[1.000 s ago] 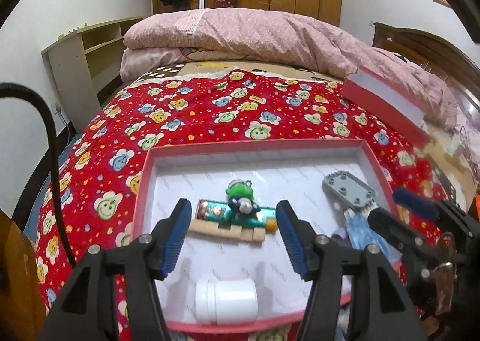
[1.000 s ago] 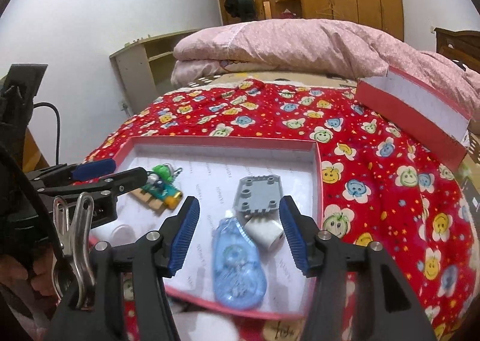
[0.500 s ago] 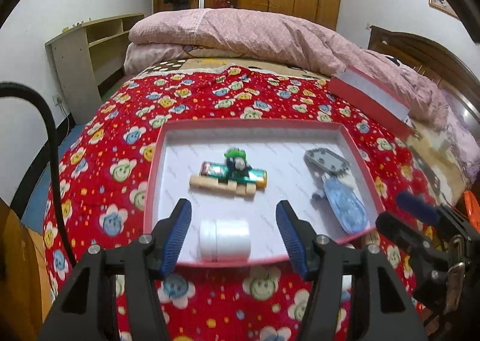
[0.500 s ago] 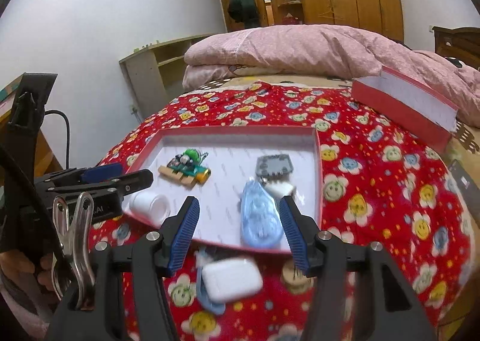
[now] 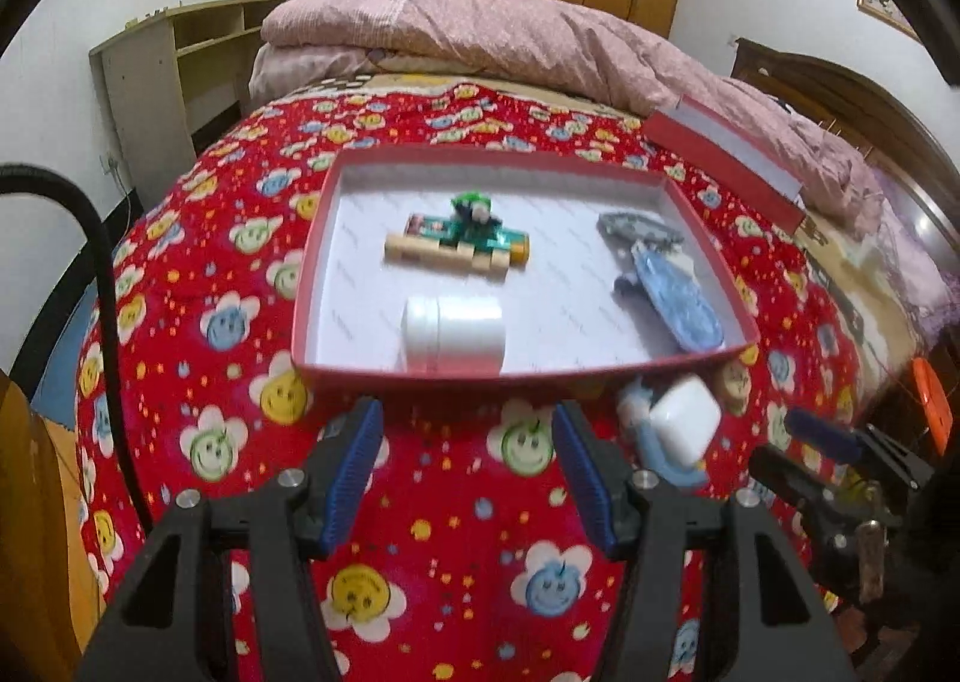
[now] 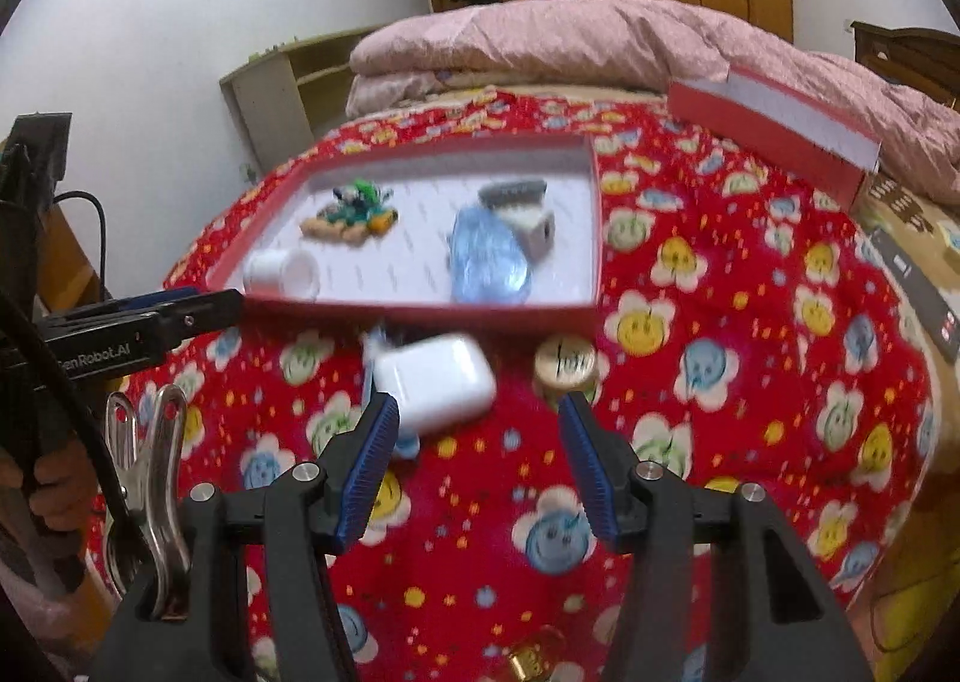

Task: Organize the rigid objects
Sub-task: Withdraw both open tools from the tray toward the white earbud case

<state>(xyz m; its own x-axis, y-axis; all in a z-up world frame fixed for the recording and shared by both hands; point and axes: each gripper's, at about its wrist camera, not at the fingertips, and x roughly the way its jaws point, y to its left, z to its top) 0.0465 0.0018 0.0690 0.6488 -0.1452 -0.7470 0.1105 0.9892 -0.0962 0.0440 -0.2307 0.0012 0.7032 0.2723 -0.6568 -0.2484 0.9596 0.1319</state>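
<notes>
A red tray (image 5: pixel 522 373) (image 6: pixel 420 316) with a white floor lies on the flowered bedspread. Inside it are a white jar (image 5: pixel 453 331) (image 6: pixel 282 274) on its side, a green figure on a wooden strip (image 5: pixel 462 241) (image 6: pixel 354 214), a grey plate (image 5: pixel 639 229) and a blue tape dispenser (image 5: pixel 678 298) (image 6: pixel 489 262). In front of the tray lie a white earbud case (image 5: pixel 684 421) (image 6: pixel 435 382) and a round wooden piece (image 6: pixel 564 364). My left gripper (image 5: pixel 468 466) is open over bare bedspread before the tray. My right gripper (image 6: pixel 480 454) is open just behind the case, holding nothing.
The tray's red lid (image 5: pixel 726 159) (image 6: pixel 774 129) lies at the far right by a pink quilt (image 5: pixel 480 39). A low shelf (image 5: pixel 162 81) stands left of the bed. A black remote (image 6: pixel 918 286) rests at the right edge. A gold item (image 6: pixel 531 658) lies near the bottom.
Both grippers have drawn back from over the tray toward the near side of the bed. The earbud case and wooden piece have come into view. Jaw gaps are unchanged.
</notes>
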